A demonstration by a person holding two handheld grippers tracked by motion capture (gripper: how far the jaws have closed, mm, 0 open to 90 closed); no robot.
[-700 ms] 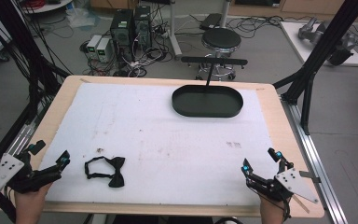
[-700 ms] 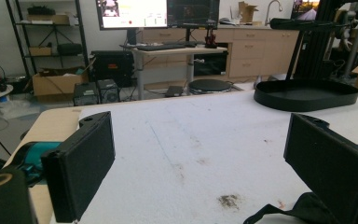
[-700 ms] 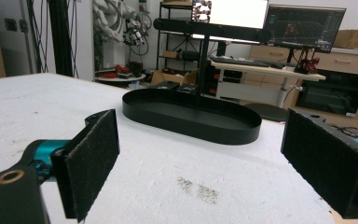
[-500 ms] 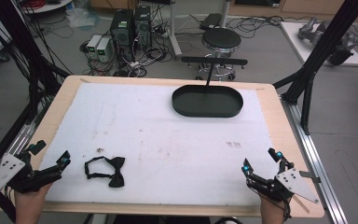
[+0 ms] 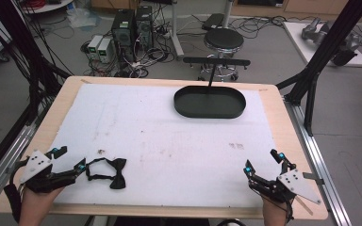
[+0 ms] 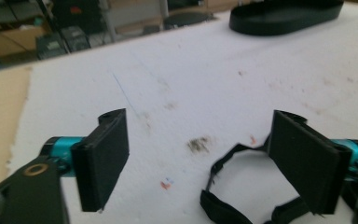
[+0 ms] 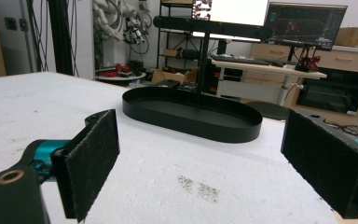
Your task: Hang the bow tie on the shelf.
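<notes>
Bow tie (image 5: 107, 170), black, strap looped, lies flat, unheld.

White-covered table (image 5: 169, 136) carries a black bow tie (image 5: 107, 170) and black oval tray (image 5: 209, 102)

Left tongs (image 5: 70, 158) gape just beside the bow tie (image 5: 107, 171), seemingly untouched.

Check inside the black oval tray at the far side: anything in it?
The black oval tray looks empty apart from a thin black post rising from its floor to a horizontal crossbar. The near wall hides a strip of floor just behind it in the right gripper view.
</notes>
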